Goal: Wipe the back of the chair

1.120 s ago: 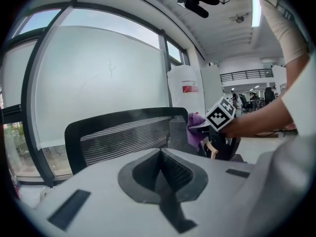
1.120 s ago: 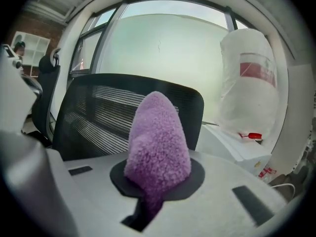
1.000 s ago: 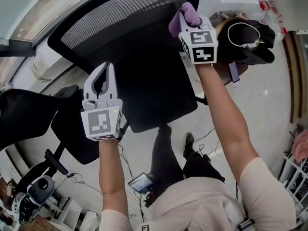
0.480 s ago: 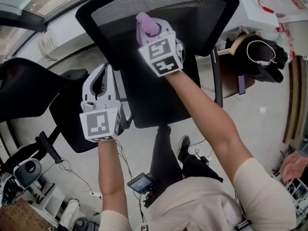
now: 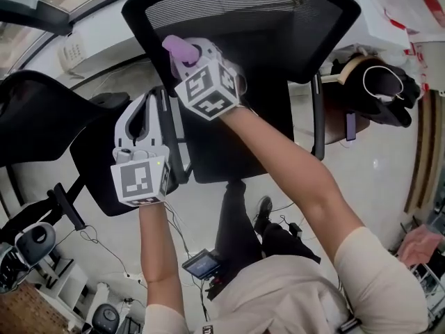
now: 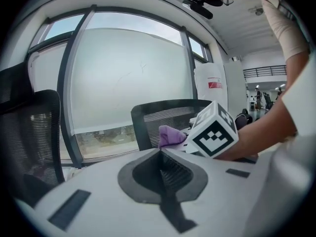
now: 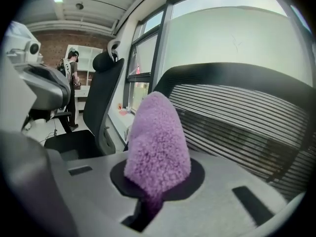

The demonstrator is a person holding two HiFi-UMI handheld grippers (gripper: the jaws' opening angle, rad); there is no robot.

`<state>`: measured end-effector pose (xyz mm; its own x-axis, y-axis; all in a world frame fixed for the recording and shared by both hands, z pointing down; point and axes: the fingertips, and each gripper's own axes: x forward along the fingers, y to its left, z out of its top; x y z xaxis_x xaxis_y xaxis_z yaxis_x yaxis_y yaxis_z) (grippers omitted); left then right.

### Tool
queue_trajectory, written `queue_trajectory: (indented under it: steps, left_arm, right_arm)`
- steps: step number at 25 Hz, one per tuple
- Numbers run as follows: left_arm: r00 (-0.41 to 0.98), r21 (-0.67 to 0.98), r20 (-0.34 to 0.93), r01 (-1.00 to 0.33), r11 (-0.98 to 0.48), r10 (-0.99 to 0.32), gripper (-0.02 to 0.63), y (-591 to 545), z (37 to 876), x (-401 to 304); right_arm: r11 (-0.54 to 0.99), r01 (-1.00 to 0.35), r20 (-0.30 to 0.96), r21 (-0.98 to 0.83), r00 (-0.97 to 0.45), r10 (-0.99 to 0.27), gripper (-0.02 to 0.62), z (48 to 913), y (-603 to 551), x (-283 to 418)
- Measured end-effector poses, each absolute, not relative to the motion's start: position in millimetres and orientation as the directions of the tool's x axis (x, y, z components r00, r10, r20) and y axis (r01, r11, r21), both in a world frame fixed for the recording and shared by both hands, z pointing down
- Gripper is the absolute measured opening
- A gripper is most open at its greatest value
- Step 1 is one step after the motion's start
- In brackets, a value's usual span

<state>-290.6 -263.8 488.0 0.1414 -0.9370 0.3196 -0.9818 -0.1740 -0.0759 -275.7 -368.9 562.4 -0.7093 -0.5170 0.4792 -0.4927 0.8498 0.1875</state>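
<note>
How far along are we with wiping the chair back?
Done: the purple cloth is clamped in the right gripper. In hand: it is at the left side of the chair back; contact isn't clear. Left: no wiped area shows, so coverage can't be judged. The left gripper is shut, empty.

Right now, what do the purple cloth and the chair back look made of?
Purple cloth: soft, matte textile with a fuzzy, nubby pile, probably microfiber or chenille; the exact fibre can't be told.
Chair back: black mesh. Daylight shows through between its horizontal ribs, so it is likely woven synthetic.
Its frame: smooth, dark and slightly glossy, probably moulded plastic.
</note>
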Motion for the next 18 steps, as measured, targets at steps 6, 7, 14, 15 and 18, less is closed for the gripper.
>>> queue_trajectory:
  steps: [6, 7, 14, 15, 18]
  left_arm:
    - [0.226, -0.077, 0.31, -0.962, -0.262, -0.923, 0.006, -288.4, 483.7, -243.3]
    - [0.242, -0.076, 0.309, -0.958, -0.277, -0.92, 0.006, -293.5, 483.9, -232.6]
    - [0.388, -0.064, 0.299, -0.903, -0.424, -0.872, 0.006, -321.6, 487.1, -135.0]
    - [0.397, -0.063, 0.306, -0.898, -0.435, -0.865, 0.006, -323.1, 487.8, -124.6]
    - [0.413, -0.064, 0.32, -0.889, -0.454, -0.853, 0.006, -324.8, 490.7, -105.0]
  right_arm:
    - [0.793, -0.577, 0.503, 0.196, -0.635, -0.587, 0.018, 567.6, -400.7, -196.0]
    - [0.775, -0.601, 0.506, 0.195, -0.616, -0.604, 0.018, 568.8, -408.2, -173.0]
    - [0.503, -0.846, 0.488, 0.179, -0.368, -0.792, 0.018, 564.0, -451.8, 45.0]
    - [0.466, -0.865, 0.479, 0.184, -0.336, -0.811, 0.018, 560.9, -451.7, 66.6]
    - [0.432, -0.879, 0.458, 0.201, -0.305, -0.835, 0.015, 556.6, -446.0, 85.8]
